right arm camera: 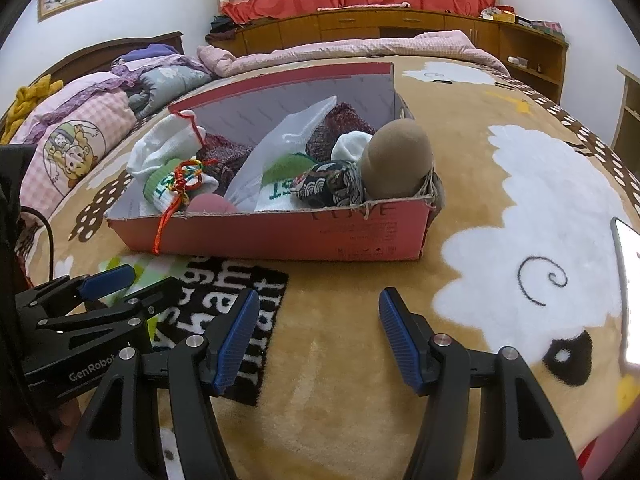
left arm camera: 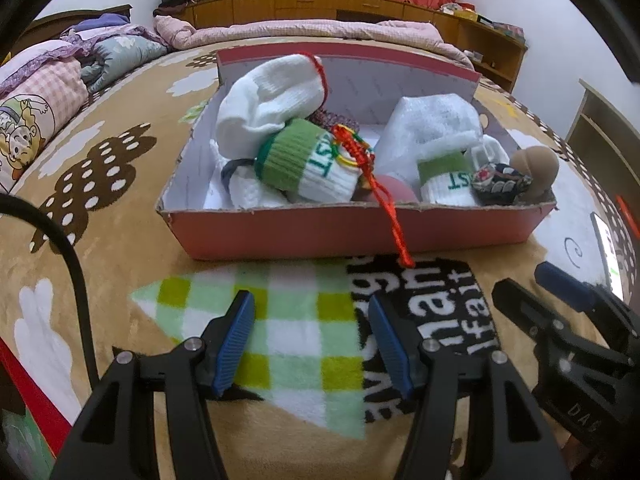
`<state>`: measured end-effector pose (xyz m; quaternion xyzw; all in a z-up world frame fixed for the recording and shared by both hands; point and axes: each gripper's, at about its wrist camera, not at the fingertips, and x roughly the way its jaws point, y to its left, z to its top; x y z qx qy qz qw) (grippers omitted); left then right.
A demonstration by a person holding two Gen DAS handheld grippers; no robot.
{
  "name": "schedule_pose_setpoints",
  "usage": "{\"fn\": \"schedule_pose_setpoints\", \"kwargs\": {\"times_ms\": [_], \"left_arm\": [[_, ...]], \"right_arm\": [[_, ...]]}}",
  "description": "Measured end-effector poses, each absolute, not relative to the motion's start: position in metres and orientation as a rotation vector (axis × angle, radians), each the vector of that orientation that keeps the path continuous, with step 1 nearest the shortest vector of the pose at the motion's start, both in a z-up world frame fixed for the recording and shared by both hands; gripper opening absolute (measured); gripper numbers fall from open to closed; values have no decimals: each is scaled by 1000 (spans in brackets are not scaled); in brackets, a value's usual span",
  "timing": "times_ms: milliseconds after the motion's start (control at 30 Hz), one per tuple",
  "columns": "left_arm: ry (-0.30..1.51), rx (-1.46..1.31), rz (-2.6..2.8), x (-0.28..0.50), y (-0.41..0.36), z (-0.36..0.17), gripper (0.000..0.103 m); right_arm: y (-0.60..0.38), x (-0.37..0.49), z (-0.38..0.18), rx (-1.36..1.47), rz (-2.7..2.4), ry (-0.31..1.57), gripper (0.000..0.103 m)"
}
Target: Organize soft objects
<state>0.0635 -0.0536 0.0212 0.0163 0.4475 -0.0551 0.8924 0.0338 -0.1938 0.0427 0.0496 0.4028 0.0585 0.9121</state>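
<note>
A pink cardboard box [left arm camera: 360, 232] [right arm camera: 280, 236] on the bed holds white and green socks [left arm camera: 304, 160] [right arm camera: 172, 184], a white bag [right arm camera: 280, 148], a patterned dark pouch [left arm camera: 500, 184] [right arm camera: 332, 184], a tan plush ball [left arm camera: 536, 164] [right arm camera: 396, 160] and a red tasselled knot [left arm camera: 384, 192] [right arm camera: 180, 184] hanging over the front wall. A green checked and black lettered towel [left arm camera: 304, 336] [right arm camera: 224, 320] lies flat before the box. My left gripper [left arm camera: 312, 340] [right arm camera: 120, 280] is open above the towel. My right gripper [right arm camera: 316, 336] [left arm camera: 532, 288] is open and empty beside it.
The bed is covered by a tan blanket with sheep figures [right arm camera: 520, 240]. Folded quilts and pillows [left arm camera: 60, 76] [right arm camera: 100, 120] lie at the left. A phone [right arm camera: 628, 288] lies at the right. Wooden cabinets [right arm camera: 400, 24] line the far wall.
</note>
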Motion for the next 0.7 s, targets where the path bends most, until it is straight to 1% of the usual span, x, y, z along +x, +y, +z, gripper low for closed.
{"fn": "schedule_pose_setpoints", "kwargs": {"times_ms": [700], "left_arm": [[927, 42, -111, 62, -55, 19, 63]], "right_arm": [[-195, 36, 41, 111, 123, 836, 64]]}}
